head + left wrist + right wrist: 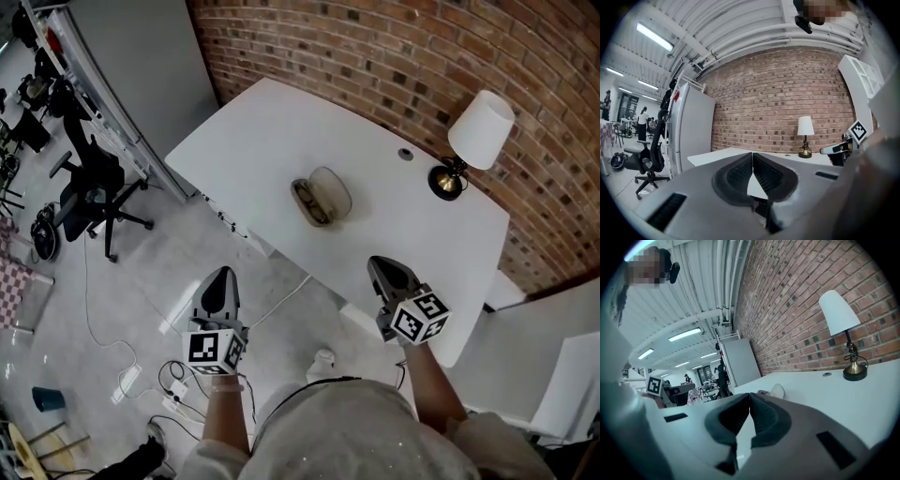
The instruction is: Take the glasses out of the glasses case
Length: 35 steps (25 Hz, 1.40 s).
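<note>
Glasses case (321,200) on table (272,127), lamp (475,139) right

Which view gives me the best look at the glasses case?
The head view: the glasses case lies open and unobstructed on the table. The right gripper view catches only part of it; the left gripper view doesn't show it.

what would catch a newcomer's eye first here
The open glasses case lies in the middle of the white table, with the glasses inside. Beyond it, a white-shaded lamp stands by the brick wall. Nearest the camera, the left gripper and right gripper hang short of the case, jaws together, empty.
</note>
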Tool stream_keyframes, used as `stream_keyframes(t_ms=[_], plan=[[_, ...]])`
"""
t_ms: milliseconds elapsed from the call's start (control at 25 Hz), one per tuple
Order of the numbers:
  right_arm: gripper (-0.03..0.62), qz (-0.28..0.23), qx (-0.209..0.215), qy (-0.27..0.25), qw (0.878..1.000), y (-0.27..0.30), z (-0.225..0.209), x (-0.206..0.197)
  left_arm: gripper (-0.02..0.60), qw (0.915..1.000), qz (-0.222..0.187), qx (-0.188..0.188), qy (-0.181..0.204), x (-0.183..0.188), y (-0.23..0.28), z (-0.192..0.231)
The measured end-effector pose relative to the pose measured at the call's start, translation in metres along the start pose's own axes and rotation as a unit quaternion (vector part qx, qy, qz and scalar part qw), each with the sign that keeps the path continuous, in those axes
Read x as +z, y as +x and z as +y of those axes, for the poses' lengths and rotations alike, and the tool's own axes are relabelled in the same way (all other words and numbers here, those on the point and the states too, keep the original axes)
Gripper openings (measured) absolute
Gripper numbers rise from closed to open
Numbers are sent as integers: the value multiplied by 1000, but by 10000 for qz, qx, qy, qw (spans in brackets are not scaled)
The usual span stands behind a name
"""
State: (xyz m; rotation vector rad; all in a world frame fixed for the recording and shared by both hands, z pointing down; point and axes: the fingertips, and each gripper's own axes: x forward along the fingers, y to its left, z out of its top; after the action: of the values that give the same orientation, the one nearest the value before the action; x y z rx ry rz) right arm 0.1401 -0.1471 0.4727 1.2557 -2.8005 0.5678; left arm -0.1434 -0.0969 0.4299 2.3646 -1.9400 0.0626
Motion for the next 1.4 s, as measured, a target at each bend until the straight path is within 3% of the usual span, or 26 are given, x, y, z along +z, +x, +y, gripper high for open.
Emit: stream_keyframes(t_ms=[480,720,1400], plan=[[6,162,217,93,9996,41,-10,3,6,9998,126,-147,103,-6,40,-5],[6,264,134,176,9994,68,-13,-1,6,9990,173,-348,215,-6,65,3],[16,916,-280,201,9952,167,-38,-12,6,9955,327,-884,-5,-15,175,51]])
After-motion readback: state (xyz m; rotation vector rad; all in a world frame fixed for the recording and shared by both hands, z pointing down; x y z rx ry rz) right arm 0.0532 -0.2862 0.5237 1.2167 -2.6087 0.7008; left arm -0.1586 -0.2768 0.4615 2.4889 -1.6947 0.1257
